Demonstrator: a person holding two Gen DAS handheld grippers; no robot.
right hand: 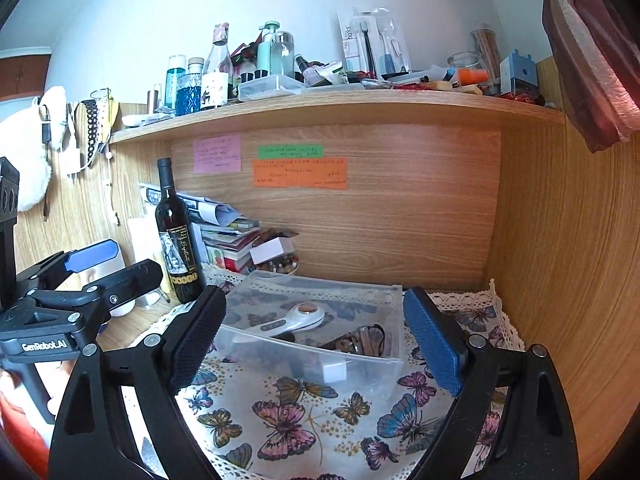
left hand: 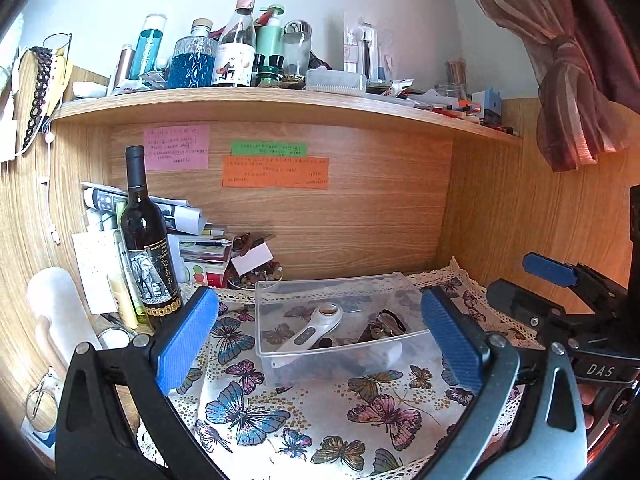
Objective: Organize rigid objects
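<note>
Both hand-held grippers are held wide open and empty: left, right. 1 clear bin is sat on the table's butterfly cloth, holding 1 white handheld device and dark clutter. 1 wine bottle stands just beside it; risk judged: toppled by a left-side swing.

Clear plastic bin sitting upright on butterfly cloth, holding white handheld device lying tilted, dark brown items beside it.
</note>
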